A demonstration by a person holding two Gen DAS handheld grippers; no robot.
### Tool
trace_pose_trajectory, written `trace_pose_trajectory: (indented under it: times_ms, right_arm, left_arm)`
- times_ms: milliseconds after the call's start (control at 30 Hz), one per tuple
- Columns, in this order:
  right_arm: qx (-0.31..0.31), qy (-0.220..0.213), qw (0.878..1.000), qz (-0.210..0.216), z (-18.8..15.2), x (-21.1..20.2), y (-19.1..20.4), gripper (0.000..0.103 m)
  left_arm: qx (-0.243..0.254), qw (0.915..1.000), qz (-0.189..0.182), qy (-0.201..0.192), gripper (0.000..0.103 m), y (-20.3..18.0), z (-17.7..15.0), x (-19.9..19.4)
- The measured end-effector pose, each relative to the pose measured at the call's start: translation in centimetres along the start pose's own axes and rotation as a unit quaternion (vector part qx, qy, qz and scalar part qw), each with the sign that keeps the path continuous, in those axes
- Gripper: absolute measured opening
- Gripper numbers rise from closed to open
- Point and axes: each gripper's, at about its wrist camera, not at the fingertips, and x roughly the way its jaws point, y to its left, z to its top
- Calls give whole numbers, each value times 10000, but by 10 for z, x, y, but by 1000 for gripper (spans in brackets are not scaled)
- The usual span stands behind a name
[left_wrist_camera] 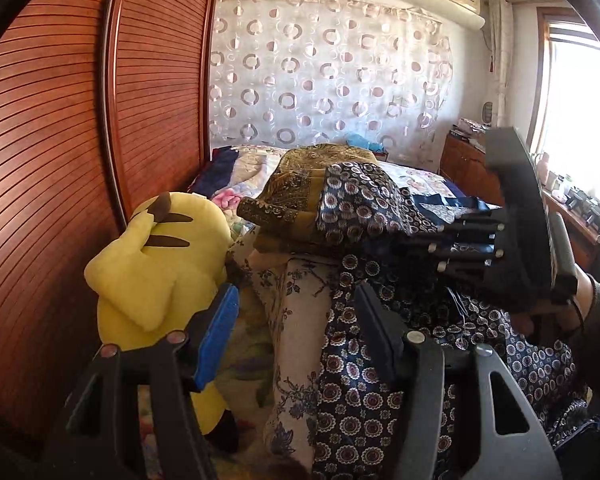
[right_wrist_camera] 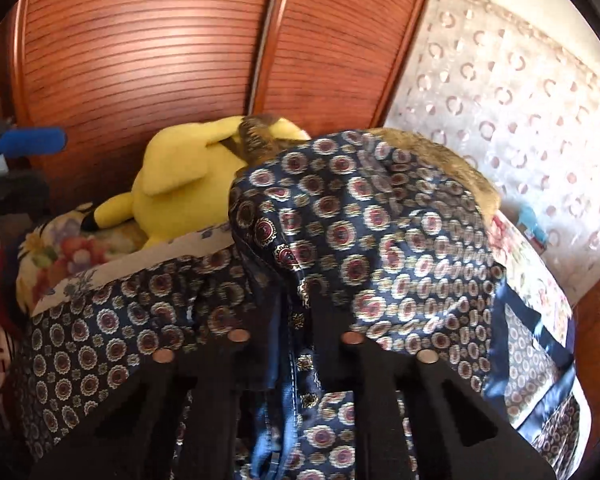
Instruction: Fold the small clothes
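The right hand-held gripper (right_wrist_camera: 300,312) is pinching a fold of the navy satin garment printed with round red-and-cream medallions (right_wrist_camera: 380,240), its jaws nearly together with the cloth's blue-stitched hem running down between them. The garment is lying draped over a pile on the bed covered with a floral quilt (left_wrist_camera: 420,182), part of it spilling over an olive-gold patterned folded cloth (left_wrist_camera: 300,184) and part hanging down over a cream bolster with blue flower sprigs (left_wrist_camera: 296,320).

The left hand-held gripper (left_wrist_camera: 300,328) is standing about half open just in front of the bolster, one blue pad (left_wrist_camera: 218,336) beside the yellow plush toy with brown back stripes (left_wrist_camera: 160,264) and the other finger lying against the navy garment; nothing is being squeezed between them. In the left wrist view the right hand-held gripper (left_wrist_camera: 452,236) is reaching in from the right of the bolster, held by a hand in a dark sleeve (left_wrist_camera: 588,300).

The plush toy is resting left of the bolster, against the red-brown slatted wooden wardrobe doors (left_wrist_camera: 60,160). Beyond the bolster, a sheer curtain with ring patterns (left_wrist_camera: 320,72) is hanging behind the bed.
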Motion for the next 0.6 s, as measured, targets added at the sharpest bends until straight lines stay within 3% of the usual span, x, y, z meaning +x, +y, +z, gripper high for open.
trace_pose_trajectory:
  times_ms: [133, 267, 367, 400, 433, 467, 567, 600]
  right_arm:
    - [299, -273, 9990, -198, 5, -12, -22, 4]
    - [1037, -391, 9921, -592, 3, -24, -62, 4]
    - [1557, -238, 9864, -475, -8, -27, -85, 7]
    - [1597, -193, 9856, -520, -13, -30, -88, 16]
    - [1568, -184, 9856, -613, -15, -31, -89, 33]
    - [1529, -191, 9854, -725, -18, -34, -89, 40]
    - [1544, -204, 9856, -665, -27, -44, -92, 47]
    - [1566, -181, 9852, -673, -31, -47, -95, 54]
  left_arm:
    - [24, 10000, -38, 7, 59, -4, -1, -1]
    - [49, 9999, -90, 41, 59, -10, -2, 2]
    - [90, 9998, -146, 68, 59, -16, -3, 4]
    - [105, 9998, -159, 82, 59, -18, -3, 6]
    - [118, 9997, -162, 103, 59, -19, -3, 8]
    - [122, 9997, -170, 113, 59, -21, -3, 9]
    - [152, 9996, -202, 131, 59, -27, -2, 14]
    - [160, 9996, -209, 140, 59, -29, -1, 16]
